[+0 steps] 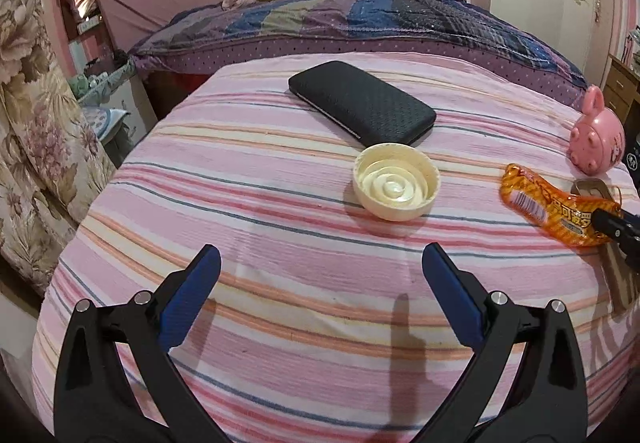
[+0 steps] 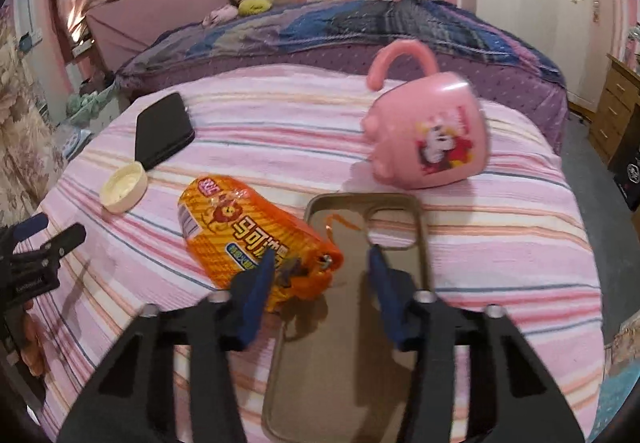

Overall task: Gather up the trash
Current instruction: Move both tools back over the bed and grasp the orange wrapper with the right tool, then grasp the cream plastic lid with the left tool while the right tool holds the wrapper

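An orange snack wrapper [image 2: 240, 227] lies on the pink striped cloth [image 2: 280, 147], partly over a clear phone case [image 2: 348, 323]. My right gripper [image 2: 322, 253] is low over the wrapper's crumpled near end. Its left pad touches the wrapper and its right pad stands clear of it, so it is open. From the left wrist view the wrapper [image 1: 552, 207] is at the far right, with the right gripper [image 1: 616, 227] on its end. My left gripper [image 1: 320, 255] is open and empty, just short of a cream round lid [image 1: 396, 183] lying inside up.
A black textured case [image 1: 360, 103] lies behind the lid. A pink toy mug [image 2: 432, 139] lies on its side beyond the phone case. A bed with a purple quilt [image 1: 360, 15] runs behind the table. Wooden drawers [image 2: 616, 115] stand at the right.
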Available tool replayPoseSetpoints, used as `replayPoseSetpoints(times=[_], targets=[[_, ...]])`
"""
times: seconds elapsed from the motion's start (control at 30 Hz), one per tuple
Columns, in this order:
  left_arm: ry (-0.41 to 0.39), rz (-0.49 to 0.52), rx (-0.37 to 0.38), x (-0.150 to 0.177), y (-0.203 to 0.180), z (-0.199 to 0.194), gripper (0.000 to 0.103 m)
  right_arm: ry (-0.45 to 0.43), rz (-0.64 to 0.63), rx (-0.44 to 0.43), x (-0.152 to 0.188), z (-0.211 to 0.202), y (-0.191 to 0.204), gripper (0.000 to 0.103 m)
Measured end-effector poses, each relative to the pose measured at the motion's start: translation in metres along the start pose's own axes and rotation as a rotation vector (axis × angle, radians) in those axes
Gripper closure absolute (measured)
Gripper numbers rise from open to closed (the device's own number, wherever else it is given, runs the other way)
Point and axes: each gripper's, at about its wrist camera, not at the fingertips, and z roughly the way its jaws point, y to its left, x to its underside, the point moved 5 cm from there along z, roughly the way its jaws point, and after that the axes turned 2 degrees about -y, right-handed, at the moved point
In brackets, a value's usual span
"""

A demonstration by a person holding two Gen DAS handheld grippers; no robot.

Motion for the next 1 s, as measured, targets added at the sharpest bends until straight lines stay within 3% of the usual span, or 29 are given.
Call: replayPoseSetpoints(times=[0.1, 0.17, 0.5, 0.53, 0.57, 0.67, 1.0], targets=[[0.009, -0.007, -0.002, -0.006, -0.001, 0.008, 0.006, -0.038, -0.005, -0.006, -0.005, -0.002, 0.003, 0.090], [0.017, -0.008, -0.004, -0.013, -0.005, 0.014, 0.006, -0.052, -0.019, -0.005, -0.006, -0.004, 0.004, 0.093], [0.096, 0.030, 0.042, -0.031, -0.034, 0.050, 0.006, -0.052, 0.013, -0.004, -0.008, -0.010, -0.016, 0.094], [0.101, 0.033, 0.048, -0.032, -0.036, 0.053, 0.011, -0.050, 0.012, -0.006, -0.008, -0.009, -0.015, 0.094], [0.105, 0.040, 0.064, -0.031, -0.039, 0.054, 0.025, -0.049, 0.012, -0.008, -0.008, -0.012, -0.019, 0.094], [0.089, 0.066, 0.094, -0.028, -0.044, 0.048, 0.043, -0.050, 0.010, -0.020, -0.010, -0.014, -0.023, 0.094], [0.006, 0.103, 0.077, -0.010, -0.050, 0.004, 0.043, -0.044, -0.013, -0.037, 0.003, -0.031, -0.024, 0.094]])
